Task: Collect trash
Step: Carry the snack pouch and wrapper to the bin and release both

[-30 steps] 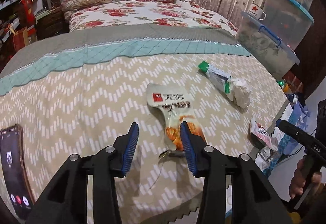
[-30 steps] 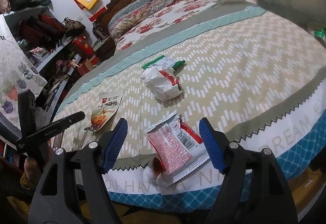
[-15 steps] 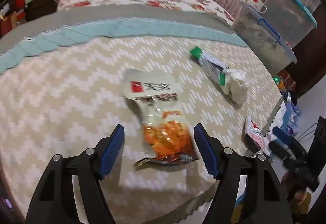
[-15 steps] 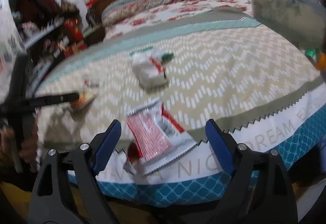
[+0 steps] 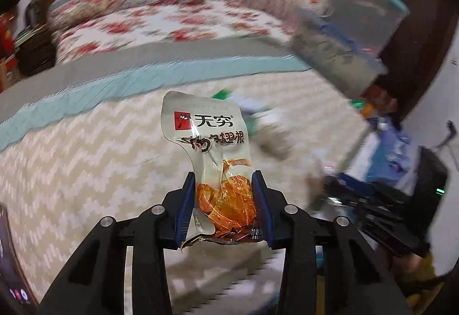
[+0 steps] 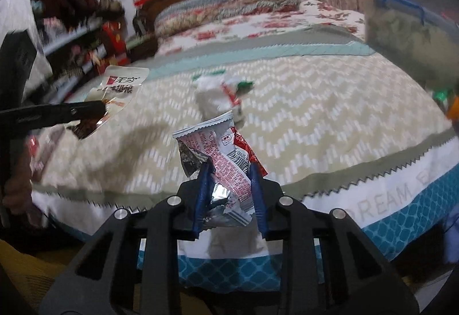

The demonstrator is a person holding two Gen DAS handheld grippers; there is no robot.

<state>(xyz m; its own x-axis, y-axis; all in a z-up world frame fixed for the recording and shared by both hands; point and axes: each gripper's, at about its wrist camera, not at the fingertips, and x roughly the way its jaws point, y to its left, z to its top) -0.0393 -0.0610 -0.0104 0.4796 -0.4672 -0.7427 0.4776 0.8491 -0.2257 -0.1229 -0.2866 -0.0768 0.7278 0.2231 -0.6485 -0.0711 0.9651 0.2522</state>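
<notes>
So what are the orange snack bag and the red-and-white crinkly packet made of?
The orange-and-white snack bag looks like glossy plastic film: partly see-through, with shiny glare. The red-and-white printed packet seems to be foil-lined plastic: its torn-open inside shows crinkled silver.

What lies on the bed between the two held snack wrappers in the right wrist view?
Only bare zigzag bedspread; the crumpled white wrapper lies farther back, in the right wrist view.

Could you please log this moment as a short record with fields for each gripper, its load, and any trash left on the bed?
left gripper: closing on orange snack pouch, lifted off bedspread
right gripper: closing on red-and-silver wrapper, raised
left on bed: crumpled white wrapper with green ends
</notes>
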